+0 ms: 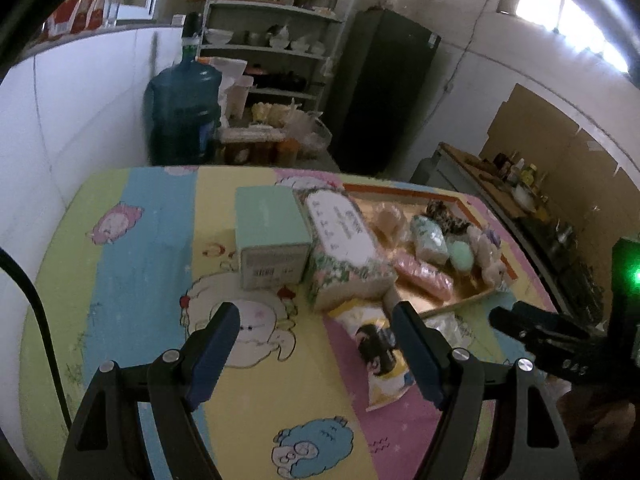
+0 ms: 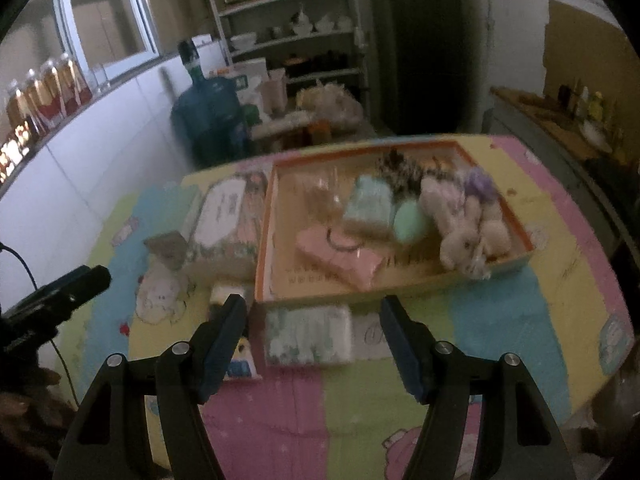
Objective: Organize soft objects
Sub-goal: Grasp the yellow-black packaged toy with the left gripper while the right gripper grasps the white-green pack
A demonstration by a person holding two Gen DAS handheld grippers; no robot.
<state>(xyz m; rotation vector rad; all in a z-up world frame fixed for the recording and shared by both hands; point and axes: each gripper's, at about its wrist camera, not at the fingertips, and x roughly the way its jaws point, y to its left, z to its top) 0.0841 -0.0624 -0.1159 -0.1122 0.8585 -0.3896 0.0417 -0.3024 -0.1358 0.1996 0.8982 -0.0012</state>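
1. On the near side of the shallow cardboard tray with an orange rim (image 2: 496,200), a small soft white-and-green packet (image 2: 308,334) lies flat on the table, just beside the tray wall.
2. Both fingers of the right gripper (image 2: 314,340) stand wide apart, one on each side of this packet, and hold nothing.
3. I judge the step in hand is to pick this packet: the gripper should go down straight, close gently on the two short sides, and not push the packet under the tray edge.
4. Inside the tray there are already a pink soft pouch (image 2: 340,258), a mint-green soft item (image 2: 410,220) and a beige plush toy (image 2: 460,240), so a free place seems to be at the far left of it.
5. The left gripper (image 1: 316,346) is also open and empty, above a yellow flat packet with a cartoon figure (image 1: 380,356).
6. A mint-green cardboard box (image 1: 270,240) and a floral soft tissue pack (image 1: 344,248) stand side by side, left of the tray.
7. The table has a pastel striped cartoon cover (image 1: 140,280).
8. Far behind it are a blue water jug (image 1: 184,116), metal shelves with dishes (image 1: 276,20) and a dark tall refrigerator (image 1: 384,92).
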